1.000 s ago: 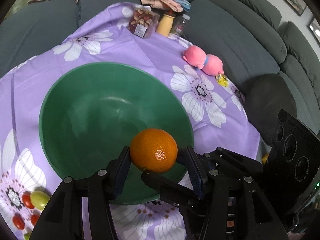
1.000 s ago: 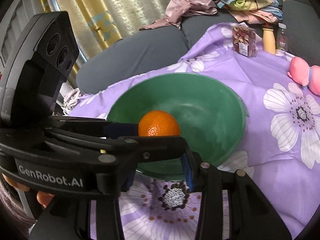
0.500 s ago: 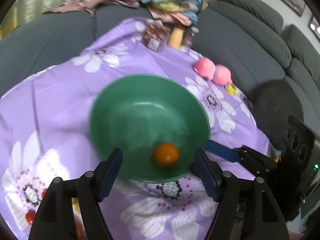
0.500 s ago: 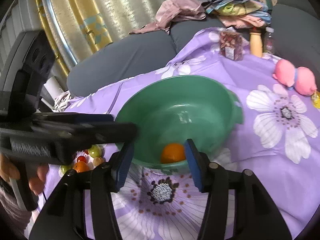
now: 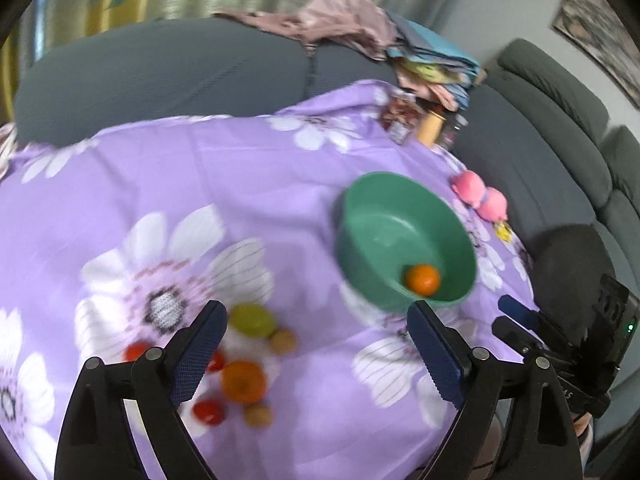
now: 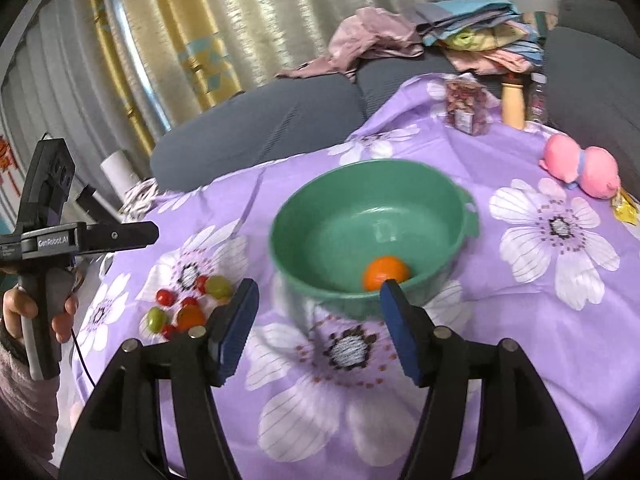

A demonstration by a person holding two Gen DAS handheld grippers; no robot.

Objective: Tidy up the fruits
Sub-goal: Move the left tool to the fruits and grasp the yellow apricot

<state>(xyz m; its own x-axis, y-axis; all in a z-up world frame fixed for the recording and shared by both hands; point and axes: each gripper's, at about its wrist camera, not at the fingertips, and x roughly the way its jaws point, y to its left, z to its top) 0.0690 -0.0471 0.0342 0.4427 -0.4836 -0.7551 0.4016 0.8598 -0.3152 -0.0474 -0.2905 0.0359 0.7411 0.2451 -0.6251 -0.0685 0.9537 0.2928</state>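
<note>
1. The green bowl (image 6: 372, 236) sits on the purple flowered cloth (image 6: 540, 320), an orange (image 6: 385, 273) lying inside against its near wall.
2. A loose fruit cluster (image 5: 240, 360) lies on the cloth left of the bowl, just beyond the left gripper (image 5: 316, 344), whose jaws are spread wide and empty.
3. The right gripper (image 6: 316, 320) is also wide apart, holding nothing.
4. A pink plush toy (image 6: 580, 170) and jars (image 6: 468, 106) stand beyond the bowl.
5. Only the right wrist view shows the curtain (image 6: 248, 20).

orange (image 6: 385, 273) in the bowl (image 6: 320, 216); loose fruit pile (image 6: 184, 304) lies left of it.
</note>
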